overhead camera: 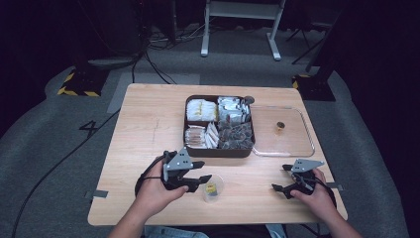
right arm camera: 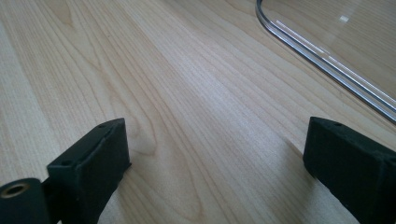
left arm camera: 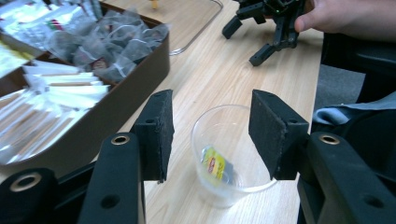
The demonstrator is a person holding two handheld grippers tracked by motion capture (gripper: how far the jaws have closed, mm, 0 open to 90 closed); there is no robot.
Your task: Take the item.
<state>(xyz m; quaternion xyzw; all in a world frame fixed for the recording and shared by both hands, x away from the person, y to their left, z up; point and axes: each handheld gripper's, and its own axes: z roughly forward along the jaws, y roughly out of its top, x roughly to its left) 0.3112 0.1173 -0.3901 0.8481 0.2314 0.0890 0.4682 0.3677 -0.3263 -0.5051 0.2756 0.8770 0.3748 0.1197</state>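
High view: my left tool sits on the worktop, just beside the clear cup, which stands upright in front of the brown compartment box, mouth up, its axis vertical. A yellow-tagged tea bag lies inside the cup. My right tool rests well to the right of the cup, in front of the clear lid, jaws apart.

Left gripper view: my left tool stands moderately wide, its pads flanking the cup without pressing on it. The tea bag lies tilted against the cup's floor, its long axis slanting down to the right. The box of sachets lies left of the cup.

Right gripper view: my right tool is wide, with bare worktop between its pads; the lid's rim runs beyond.
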